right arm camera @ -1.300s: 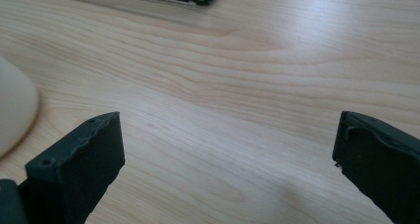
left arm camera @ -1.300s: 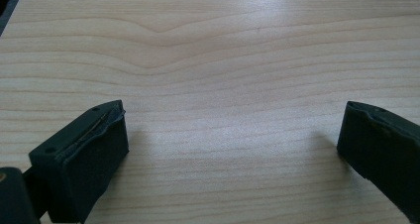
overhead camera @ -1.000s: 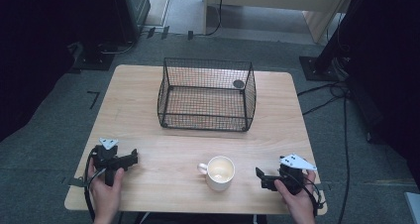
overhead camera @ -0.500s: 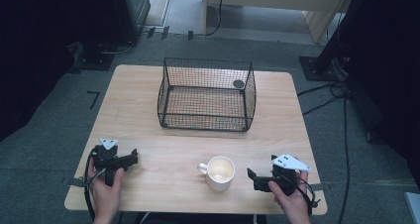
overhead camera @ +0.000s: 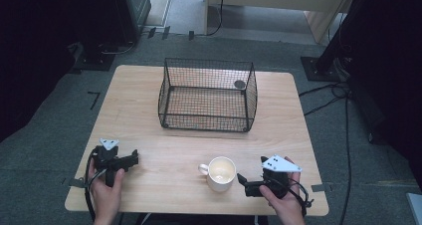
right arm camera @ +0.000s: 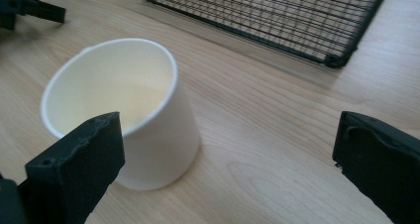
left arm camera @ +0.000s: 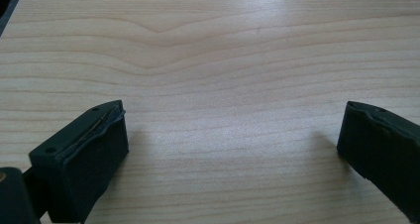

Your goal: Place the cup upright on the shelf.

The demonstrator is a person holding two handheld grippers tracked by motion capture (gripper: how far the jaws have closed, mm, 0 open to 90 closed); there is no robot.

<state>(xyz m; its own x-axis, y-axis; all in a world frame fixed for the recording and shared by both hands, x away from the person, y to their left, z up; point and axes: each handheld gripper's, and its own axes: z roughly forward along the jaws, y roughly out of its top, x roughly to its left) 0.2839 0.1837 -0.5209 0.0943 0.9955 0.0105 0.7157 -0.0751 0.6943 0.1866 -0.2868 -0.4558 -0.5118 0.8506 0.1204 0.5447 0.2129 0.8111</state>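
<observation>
Grey carpet surrounds the light wooden bench (overhead camera: 164, 150), with dark equipment stands and cables lying on the floor at the far side. From my station I see a white mug (overhead camera: 219, 173) standing upright near the front edge of the bench, a little right of centre, its small handle pointing toward the left side. The mug is plain, tapering toward its base, and its pale interior looks empty. A black wire basket (overhead camera: 207, 94) sits farther back at mid-bench, open at the top, well apart from the mug, with a small dark round item (overhead camera: 240, 84) at its far right corner.

My right gripper (overhead camera: 242, 181) rests just beside the mug on its right, pointing at it; in the right gripper view the jaws stand wide apart, released, with the mug in front of the left-hand jaw and not touched by either. My left gripper (overhead camera: 133, 159) lies near the front left corner, jaws likewise spread apart over bare wood grain, holding nothing.
</observation>
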